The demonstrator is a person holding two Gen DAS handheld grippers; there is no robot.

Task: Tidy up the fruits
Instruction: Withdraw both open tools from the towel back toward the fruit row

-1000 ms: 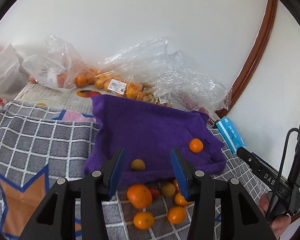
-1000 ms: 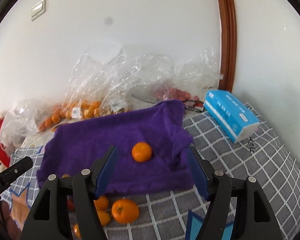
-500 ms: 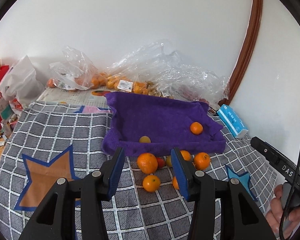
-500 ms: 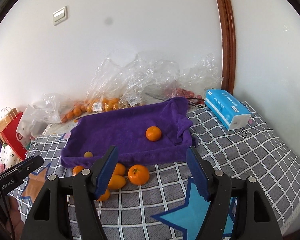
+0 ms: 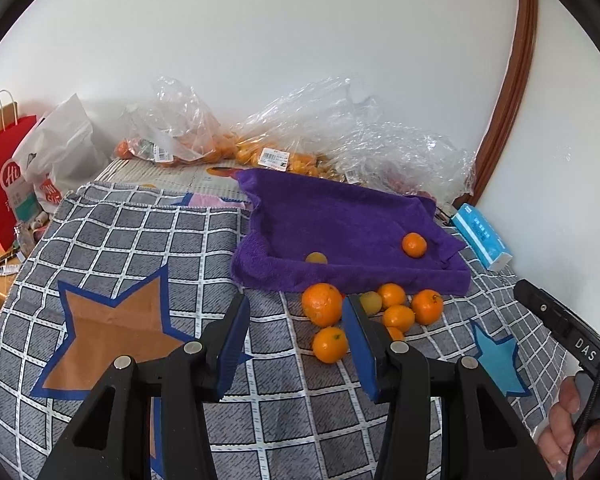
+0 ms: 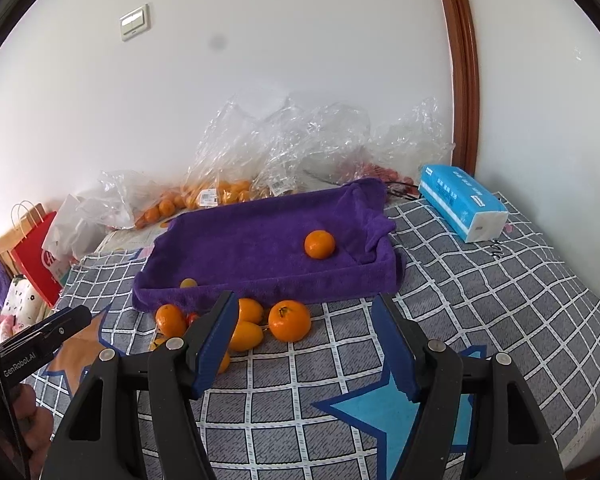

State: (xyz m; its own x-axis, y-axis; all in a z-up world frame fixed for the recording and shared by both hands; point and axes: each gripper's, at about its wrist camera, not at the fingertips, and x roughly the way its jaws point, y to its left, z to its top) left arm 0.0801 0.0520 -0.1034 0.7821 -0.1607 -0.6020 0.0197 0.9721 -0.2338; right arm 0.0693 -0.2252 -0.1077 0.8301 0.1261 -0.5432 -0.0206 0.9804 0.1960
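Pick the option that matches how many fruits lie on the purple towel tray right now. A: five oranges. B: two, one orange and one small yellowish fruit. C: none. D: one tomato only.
B: on the purple towel tray there is one orange toward its right side and one small yellowish fruit near its front left edge; the other loose fruits sit on the checked cloth in front of it.

Orange [image 6: 319,244] on purple towel [image 6: 252,248], gripper [image 6: 306,344] empty

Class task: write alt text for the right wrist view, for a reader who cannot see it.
An open right gripper, holding nothing, hangs over a grey checked cloth near loose oranges. Behind them, a purple towel-lined tray holds one orange and a small yellow fruit.
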